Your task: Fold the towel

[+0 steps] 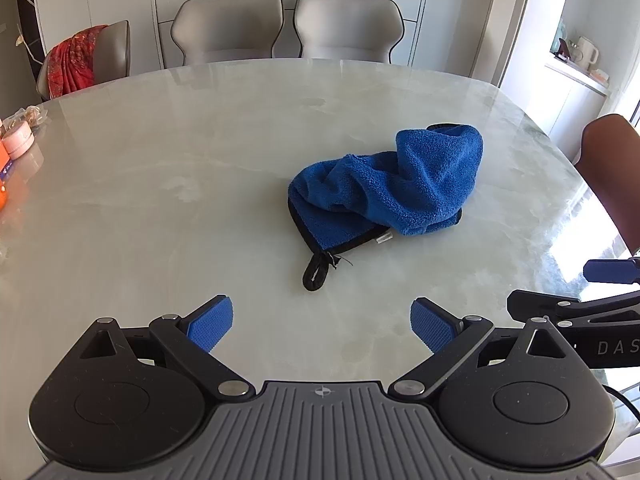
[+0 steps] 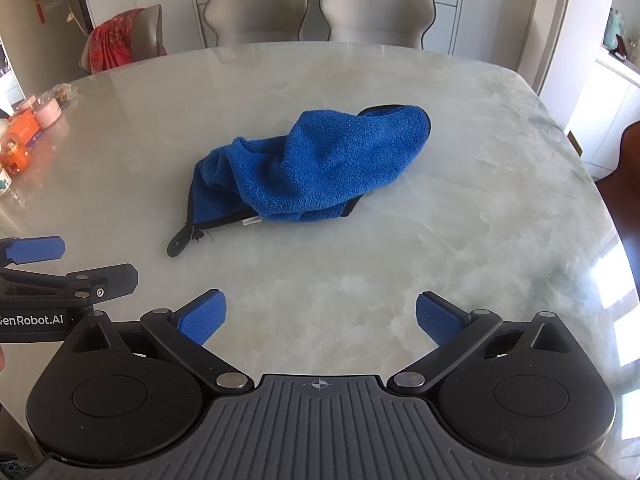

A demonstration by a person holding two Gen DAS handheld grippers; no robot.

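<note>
Left wrist view: nothing folded yet, so I'm reading this as the approach step. The left hand-held gripper (image 1: 322, 322) is hovering above the worktop (image 1: 160, 160), fingers spread wide apart, holding nothing. The towel (image 1: 394, 184) is lying ahead and slightly right of its centreline, well apart from the fingertips. It's a blue terry cloth, crumpled into a lumpy heap, with black edge binding showing along the near-left side. A black hanging loop (image 1: 316, 272) is sticking out toward the camera from the near corner, with a small white label just beside it. The right hand-held gripper (image 1: 612, 270) is poking in at the right edge, side-on.

Right wrist view: the right hand-held gripper is also sitting with fingers apart and empty, above bare worktop. The towel is lying ahead and left of centre, not touching either tool. Same heap: the far-right end is bunching up highest, the near-left corner is lying flat with the loop trailing off it. The left hand-held gripper is showing at the left edge.

Judgement: next move is calling for spreading the heap flat before any fold. The loop corner is looking like the easiest pinch point. The other corners are hiding inside the bunch, so I can't tell where they are.
</note>
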